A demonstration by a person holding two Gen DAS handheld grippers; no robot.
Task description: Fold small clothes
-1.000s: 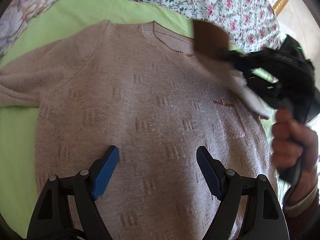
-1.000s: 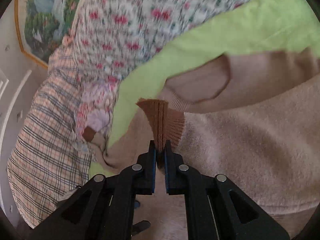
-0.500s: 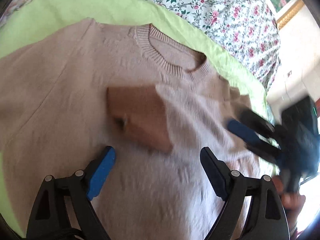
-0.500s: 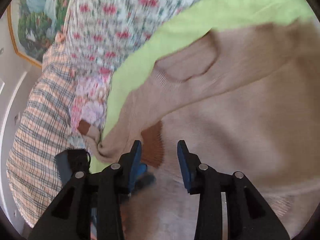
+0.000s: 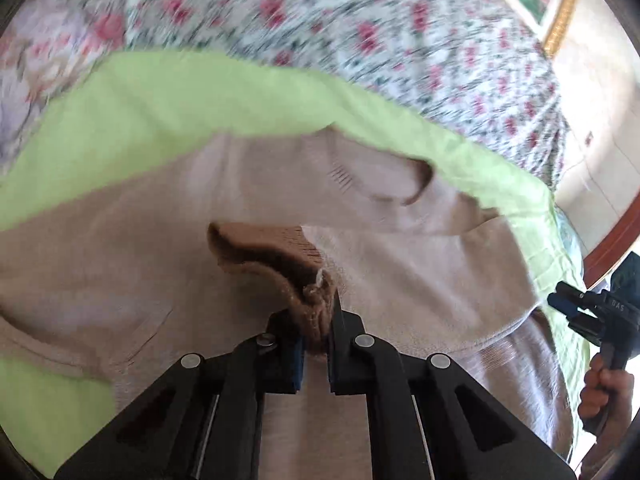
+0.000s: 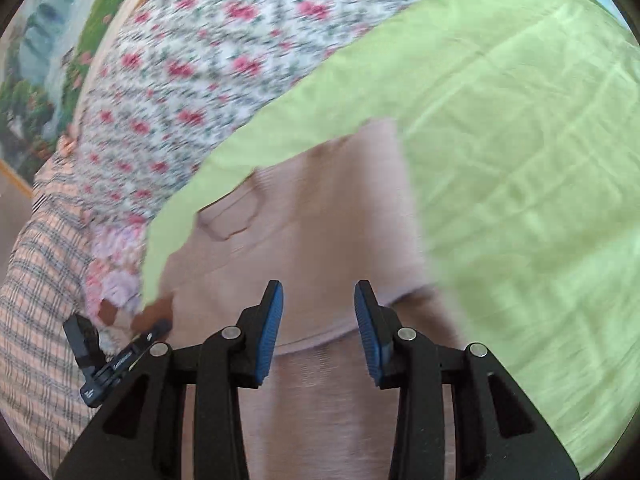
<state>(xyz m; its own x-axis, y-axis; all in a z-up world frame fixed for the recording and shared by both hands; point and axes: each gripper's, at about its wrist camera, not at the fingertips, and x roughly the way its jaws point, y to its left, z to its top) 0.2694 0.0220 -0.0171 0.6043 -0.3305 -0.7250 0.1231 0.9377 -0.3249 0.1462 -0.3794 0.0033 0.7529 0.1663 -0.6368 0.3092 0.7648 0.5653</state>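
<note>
Sleeve-folding step: beige sweater [image 5: 400, 280] lies flat on the green sheet [image 5: 200, 96]; left gripper [image 5: 316, 344], jaws just closed, pinches the brown cuff [image 5: 276, 252] lying over the chest; right gripper [image 6: 318, 320] stands released above the sweater; next, place the cuff

The pale beige knitted sweater [image 5: 400, 272] is soft, matt wool-like cloth; its darker brown ribbed cuff [image 5: 280, 252] looks coarser. The lime-green sheet [image 6: 520, 140] is smooth, thin, creased cloth. At twelve o'clock lies matt floral-print cotton bedding [image 5: 360, 20]. The left hand-held gripper [image 5: 316, 344] is matt black plastic with metal pins.
</note>
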